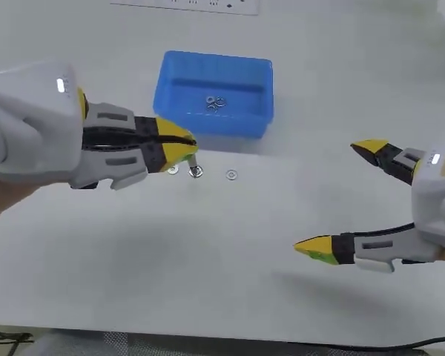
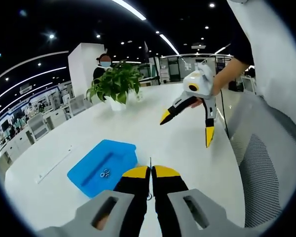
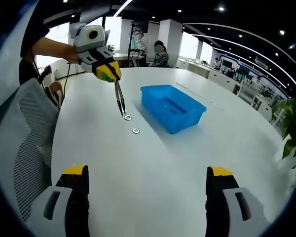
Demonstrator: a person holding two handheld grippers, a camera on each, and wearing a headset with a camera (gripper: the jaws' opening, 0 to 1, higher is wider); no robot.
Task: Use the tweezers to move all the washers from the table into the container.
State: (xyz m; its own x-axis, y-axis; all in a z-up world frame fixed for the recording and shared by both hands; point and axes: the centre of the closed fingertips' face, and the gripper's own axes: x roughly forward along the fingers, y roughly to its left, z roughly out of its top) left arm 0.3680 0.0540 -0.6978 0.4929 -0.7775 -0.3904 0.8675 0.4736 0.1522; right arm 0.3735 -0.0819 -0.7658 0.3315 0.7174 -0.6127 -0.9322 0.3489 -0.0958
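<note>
Jaws clamped on the tweezers [image 3: 120, 101], the left gripper [image 1: 185, 144] is holding their tips at the middle washer [image 1: 196, 172], which may skid away if nipped off-centre, while the right gripper [image 1: 325, 196] is hanging with jaws spread.

Pinched left tool [image 1: 189, 145], splayed right tool [image 1: 325, 196]

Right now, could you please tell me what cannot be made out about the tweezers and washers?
- Tips of the tweezers: too small in the right gripper view to tell whether they pinch the washer; in the head view the left gripper covers most of them.
- The washers in the container: a blurred cluster in the head view, too small to count.
- The leftmost table washer: partly covered by the left gripper's fingers in the head view.
</note>
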